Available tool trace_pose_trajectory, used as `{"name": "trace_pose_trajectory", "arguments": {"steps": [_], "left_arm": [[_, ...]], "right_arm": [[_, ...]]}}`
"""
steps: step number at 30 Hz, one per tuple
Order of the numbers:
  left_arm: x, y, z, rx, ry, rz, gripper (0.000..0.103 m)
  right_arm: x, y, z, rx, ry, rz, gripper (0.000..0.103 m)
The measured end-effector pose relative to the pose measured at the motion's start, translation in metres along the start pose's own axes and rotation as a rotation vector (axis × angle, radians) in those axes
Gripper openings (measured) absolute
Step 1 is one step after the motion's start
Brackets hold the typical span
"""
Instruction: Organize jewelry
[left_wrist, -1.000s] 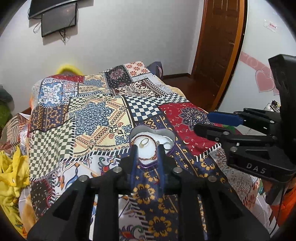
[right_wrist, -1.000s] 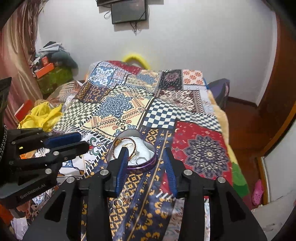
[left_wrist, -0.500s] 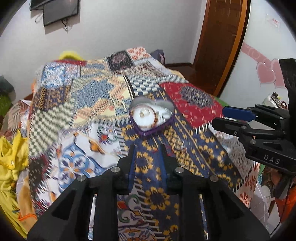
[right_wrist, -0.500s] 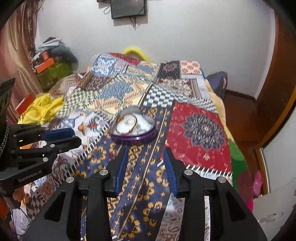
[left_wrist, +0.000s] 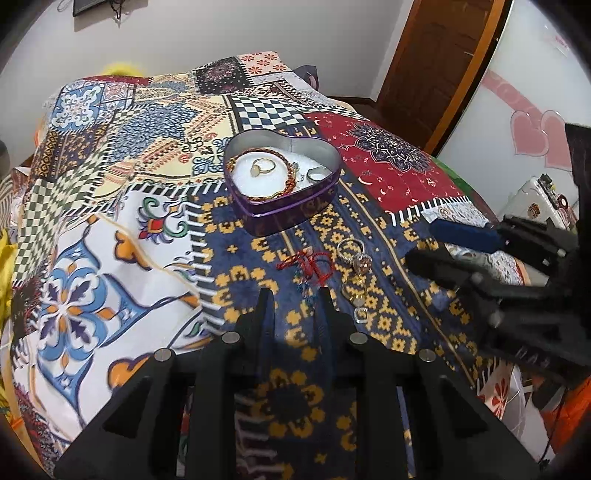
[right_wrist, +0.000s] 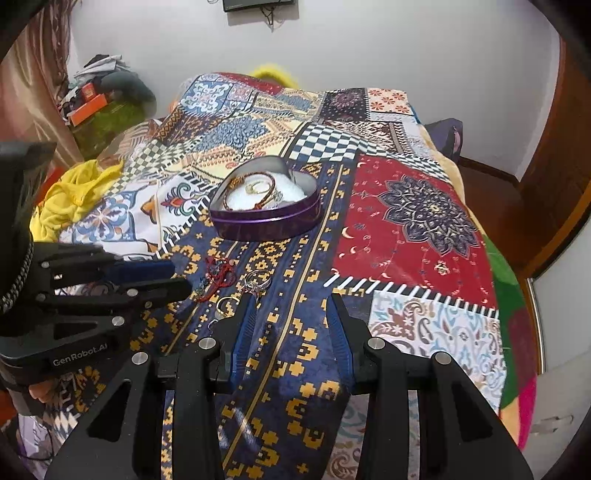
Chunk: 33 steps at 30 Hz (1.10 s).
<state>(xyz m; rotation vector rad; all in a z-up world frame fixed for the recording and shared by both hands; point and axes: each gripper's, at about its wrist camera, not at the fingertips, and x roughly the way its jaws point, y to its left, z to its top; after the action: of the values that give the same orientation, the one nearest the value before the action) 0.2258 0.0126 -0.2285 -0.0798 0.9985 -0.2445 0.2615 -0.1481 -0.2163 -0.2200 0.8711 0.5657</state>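
A purple heart-shaped tin (left_wrist: 284, 210) sits on the patterned bedspread and holds a gold ring (left_wrist: 263, 167), a beaded bracelet and other pieces on white padding; it also shows in the right wrist view (right_wrist: 266, 221). In front of it lie a red cord bracelet (left_wrist: 312, 264), a silver ring (left_wrist: 349, 249), and small gold pieces (left_wrist: 356, 291). The cord bracelet (right_wrist: 218, 275) and silver ring (right_wrist: 258, 280) also show in the right wrist view. My left gripper (left_wrist: 293, 295) is open and empty just short of the loose jewelry. My right gripper (right_wrist: 291, 301) is open and empty, to its right.
The bedspread (left_wrist: 110, 221) covers the whole bed. Yellow cloth (right_wrist: 70, 195) lies at the left edge. A wooden door (left_wrist: 439, 62) stands at the back right. Clutter (right_wrist: 99, 88) is piled by the far left wall.
Both grippers have drawn back from the tin and tilted down. The loose jewelry in front of the tin has come into view. Both jaws stay open.
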Motion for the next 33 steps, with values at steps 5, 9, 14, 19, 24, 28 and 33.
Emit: {"name": "trace_pose_trajectory", "arguments": {"steps": [5, 9, 14, 19, 24, 28, 33], "left_arm": [[0.014, 0.001, 0.002, -0.015, 0.038, -0.013, 0.011], [0.016, 0.002, 0.000, -0.009, 0.034, -0.011, 0.005], [0.015, 0.006, -0.001, -0.020, 0.030, -0.019, 0.005], [0.006, 0.007, -0.005, -0.001, 0.007, 0.014, 0.005], [-0.009, 0.017, -0.003, -0.022, -0.034, 0.023, 0.005], [-0.021, 0.023, 0.003, -0.041, -0.062, 0.024, 0.005], [-0.041, 0.024, 0.008, -0.050, -0.110, 0.015, 0.005]], "right_arm": [[0.007, 0.003, -0.002, -0.009, 0.003, 0.017, 0.036], [0.012, 0.007, -0.001, -0.023, 0.011, 0.036, 0.036], [0.021, 0.016, 0.004, -0.049, 0.016, 0.055, 0.036], [0.033, 0.021, 0.008, -0.057, 0.040, 0.066, 0.023], [0.036, 0.021, 0.010, -0.060, 0.040, 0.060, 0.016], [0.031, 0.019, 0.009, -0.052, 0.023, 0.058, 0.015], [0.019, 0.016, 0.011, -0.040, 0.003, 0.053, 0.010]]}}
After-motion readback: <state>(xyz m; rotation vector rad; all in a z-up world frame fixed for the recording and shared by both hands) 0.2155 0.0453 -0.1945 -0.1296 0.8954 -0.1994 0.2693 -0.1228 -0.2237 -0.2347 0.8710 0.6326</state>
